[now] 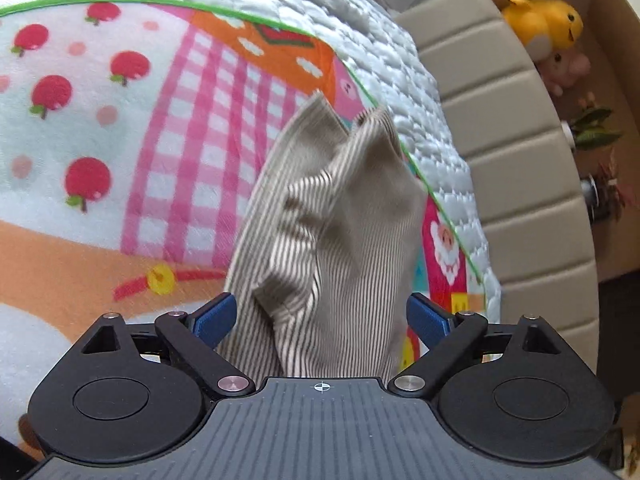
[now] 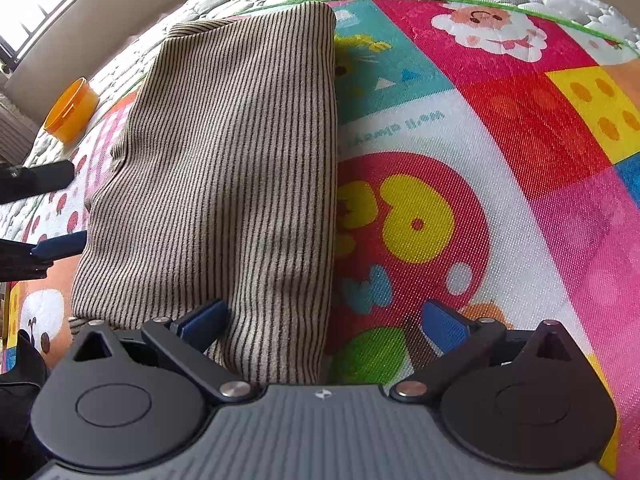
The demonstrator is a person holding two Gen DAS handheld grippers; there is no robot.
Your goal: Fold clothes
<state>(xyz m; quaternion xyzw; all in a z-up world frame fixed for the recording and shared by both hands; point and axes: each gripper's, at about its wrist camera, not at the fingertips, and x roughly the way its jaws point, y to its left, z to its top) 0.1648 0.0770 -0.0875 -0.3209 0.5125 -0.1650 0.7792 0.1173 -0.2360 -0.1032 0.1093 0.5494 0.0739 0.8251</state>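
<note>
We see the striped garment (image 2: 224, 168) lying folded on the colourful mat (image 2: 500, 168) on the bed, its long axis running away from both tools. Our right tool (image 2: 326, 322) stands with fingers apart astride the garment's near right edge. Our left tool (image 1: 320, 316), also apart, frames a bunched-up end; whether the pads touch cloth is blurred.

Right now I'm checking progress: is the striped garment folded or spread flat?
Folded. The striped garment lies as a narrow doubled panel with a straight thick edge on the play mat, though one end looks bunched in the left wrist view.
</note>
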